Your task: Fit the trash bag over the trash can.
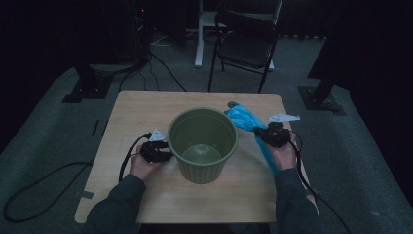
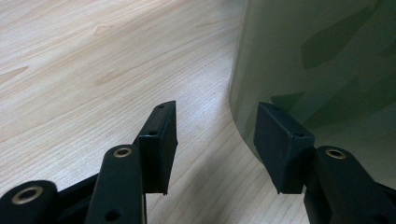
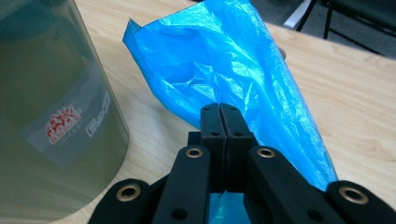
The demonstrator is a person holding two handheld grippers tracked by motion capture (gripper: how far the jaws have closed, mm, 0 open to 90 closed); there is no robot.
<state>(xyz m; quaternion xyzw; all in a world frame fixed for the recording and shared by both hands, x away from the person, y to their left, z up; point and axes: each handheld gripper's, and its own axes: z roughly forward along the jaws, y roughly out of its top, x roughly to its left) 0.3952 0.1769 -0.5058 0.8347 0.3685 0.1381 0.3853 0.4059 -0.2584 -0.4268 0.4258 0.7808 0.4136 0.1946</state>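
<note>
One red-logo label on the green bin [image 3: 51, 116], unreadable; right tool [image 3: 219, 109] pinches blue bag [image 3: 224, 60]; left tool [image 2: 217, 140] spread.

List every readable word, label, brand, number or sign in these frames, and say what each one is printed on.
No text can be quoted.
Sticker on the side of the green bin: a red emblem with a small line beneath it, too blurred to read.
Same sticker, to the right of the emblem: a pale word running upward, too blurred to read.
Blue plastic bag, wooden table and both grippers: no lettering visible.
</note>
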